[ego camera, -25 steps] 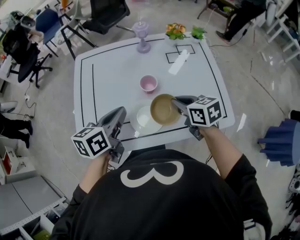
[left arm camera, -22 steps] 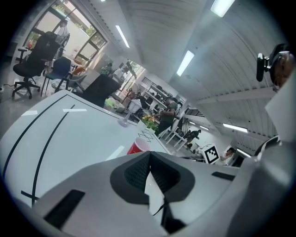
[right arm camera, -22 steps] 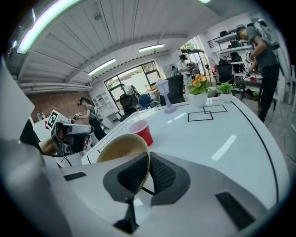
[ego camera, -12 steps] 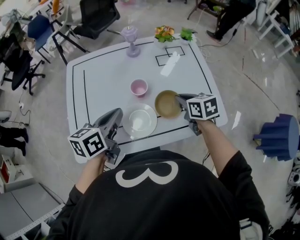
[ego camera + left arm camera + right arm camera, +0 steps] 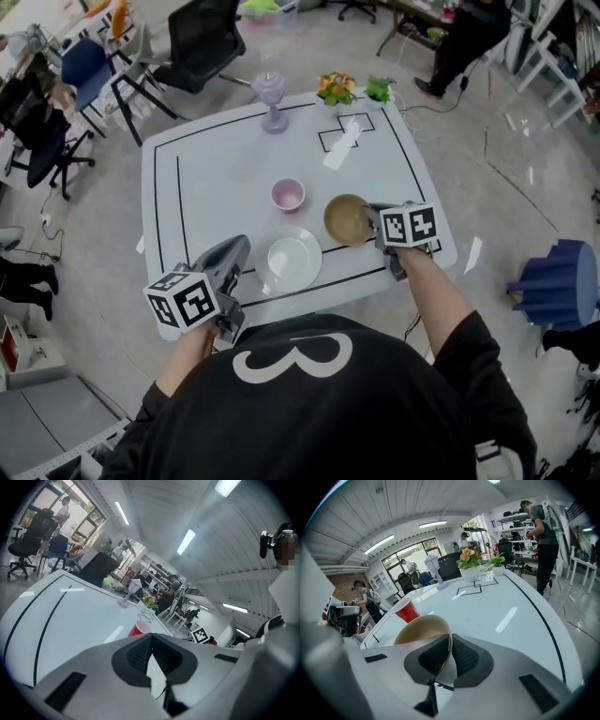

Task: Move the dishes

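Right jaws: our right gripper [image 5: 450,654] is clenched on the tan bowl's [image 5: 347,219] rim, likely to carry it.
Left jaws: our left gripper [image 5: 151,651] is closed and empty, just left of the white plate [image 5: 289,259].
Bowl: just right of the plate.
Room: bare table [image 5: 216,169] beyond the plate; its edge lies near.
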Action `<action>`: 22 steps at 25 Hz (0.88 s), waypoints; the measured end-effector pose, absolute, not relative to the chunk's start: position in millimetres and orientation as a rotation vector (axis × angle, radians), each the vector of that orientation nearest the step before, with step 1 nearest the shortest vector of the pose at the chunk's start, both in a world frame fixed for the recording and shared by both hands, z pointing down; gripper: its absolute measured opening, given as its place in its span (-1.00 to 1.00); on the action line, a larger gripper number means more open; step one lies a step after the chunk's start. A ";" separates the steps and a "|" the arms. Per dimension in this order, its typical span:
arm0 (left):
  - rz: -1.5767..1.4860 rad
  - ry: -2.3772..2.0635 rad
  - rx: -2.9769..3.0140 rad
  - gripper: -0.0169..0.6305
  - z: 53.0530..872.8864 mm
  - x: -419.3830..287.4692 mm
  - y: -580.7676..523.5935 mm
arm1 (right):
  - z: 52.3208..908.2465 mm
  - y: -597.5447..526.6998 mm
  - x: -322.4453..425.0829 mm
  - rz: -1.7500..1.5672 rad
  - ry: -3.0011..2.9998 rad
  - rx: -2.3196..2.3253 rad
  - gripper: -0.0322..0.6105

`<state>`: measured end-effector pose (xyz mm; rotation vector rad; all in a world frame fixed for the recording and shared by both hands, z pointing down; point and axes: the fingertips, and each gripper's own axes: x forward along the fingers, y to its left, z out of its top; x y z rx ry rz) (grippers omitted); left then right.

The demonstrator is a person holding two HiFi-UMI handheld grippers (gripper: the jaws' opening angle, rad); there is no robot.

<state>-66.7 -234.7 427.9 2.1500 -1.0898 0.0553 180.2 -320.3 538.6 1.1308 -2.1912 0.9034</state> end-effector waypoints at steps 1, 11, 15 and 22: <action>0.053 -1.087 2.151 -0.94 427.8 -67.7 -235.6 | 538.6 -321.4 181.1 0.911 -2.188 1.141 -0.79; 0.082 -1.026 2.184 -0.94 413.3 -75.3 -242.5 | 494.5 -323.6 175.5 0.811 -2.305 1.293 0.06; 0.096 -0.983 2.216 -0.94 395.9 -74.6 -239.4 | 442.9 -307.5 145.9 0.646 -2.483 1.261 -0.01; 0.040 -0.891 2.319 -0.94 355.0 -68.5 -231.8 | 360.7 -254.3 85.2 0.568 -2.837 1.133 -0.59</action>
